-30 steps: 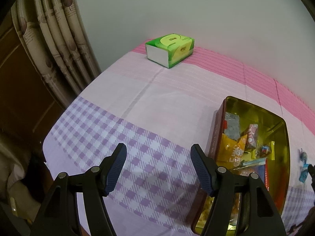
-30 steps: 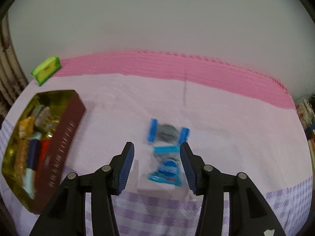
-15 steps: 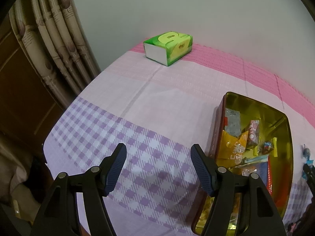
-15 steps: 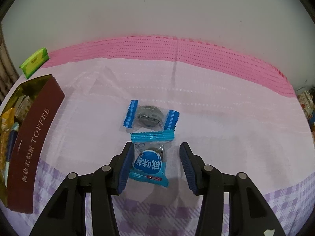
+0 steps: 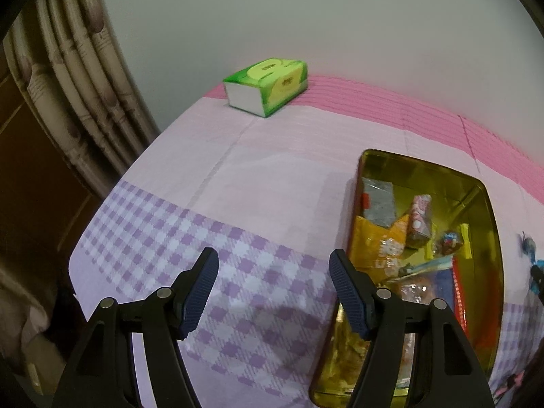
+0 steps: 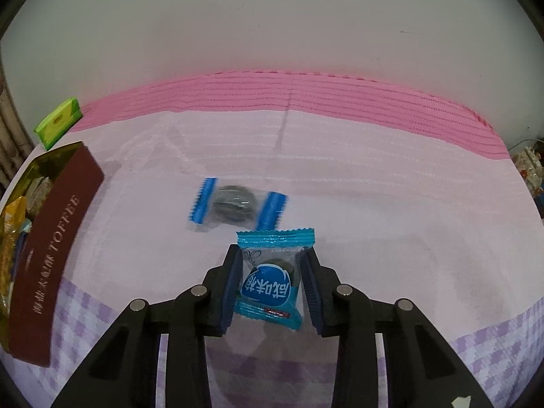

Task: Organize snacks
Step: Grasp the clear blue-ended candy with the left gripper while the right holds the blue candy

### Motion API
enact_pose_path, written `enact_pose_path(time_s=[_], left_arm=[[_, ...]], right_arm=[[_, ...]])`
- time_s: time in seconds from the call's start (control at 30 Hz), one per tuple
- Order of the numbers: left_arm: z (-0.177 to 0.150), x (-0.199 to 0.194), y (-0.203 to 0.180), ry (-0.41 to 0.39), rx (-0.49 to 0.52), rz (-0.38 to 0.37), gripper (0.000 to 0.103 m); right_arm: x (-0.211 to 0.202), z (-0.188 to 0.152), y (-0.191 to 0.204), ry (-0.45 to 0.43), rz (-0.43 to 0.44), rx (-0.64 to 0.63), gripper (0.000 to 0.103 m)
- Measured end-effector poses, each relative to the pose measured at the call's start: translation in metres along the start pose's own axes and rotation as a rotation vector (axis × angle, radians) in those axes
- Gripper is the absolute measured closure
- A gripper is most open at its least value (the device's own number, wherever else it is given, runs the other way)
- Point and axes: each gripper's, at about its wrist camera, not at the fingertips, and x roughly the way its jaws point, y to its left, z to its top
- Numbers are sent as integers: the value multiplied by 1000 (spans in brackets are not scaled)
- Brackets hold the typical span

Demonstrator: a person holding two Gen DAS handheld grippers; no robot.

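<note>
My right gripper [image 6: 271,282] is shut on a blue-wrapped candy [image 6: 272,280] and holds it just above the cloth. A second blue-ended candy [image 6: 236,200] lies on the cloth just beyond it. The gold toffee tin [image 6: 57,231] with a brown side stands to the left. In the left wrist view the tin [image 5: 482,190] holds several snack packets [image 5: 384,238]. My left gripper [image 5: 273,289] is open and empty, over the checked cloth left of the tin.
A green tissue box [image 5: 267,85] stands at the far back of the table; it also shows in the right wrist view [image 6: 59,120]. A curtain [image 5: 78,78] hangs past the table's left edge. A wall runs behind the table. Clutter [image 6: 530,170] sits at the far right.
My right gripper has closed on the nearer blue candy and lifted it slightly off the cloth. The left gripper stays open and has shifted a little.
</note>
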Motion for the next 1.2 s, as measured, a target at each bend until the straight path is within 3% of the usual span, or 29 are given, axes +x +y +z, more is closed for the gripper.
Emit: enact_pose_path(time_s=[0.23, 0.37, 0.57, 0.83, 1.2], left_arm=[[-6, 1, -27, 26, 53, -20, 35], [-4, -12, -46, -4, 92, -42, 35], [7, -29, -86, -18, 149, -123, 35], [10, -48, -173, -28, 298, -246, 35], [1, -40, -297, 12, 392, -456, 35]], right_arm=[[1, 0, -37, -4, -53, 9, 71], [2, 2, -60, -3, -80, 30, 71], [6, 5, -85, -3, -128, 26, 71], [4, 5, -103, 0, -115, 57, 71], [6, 3, -111, 0, -96, 71, 70]])
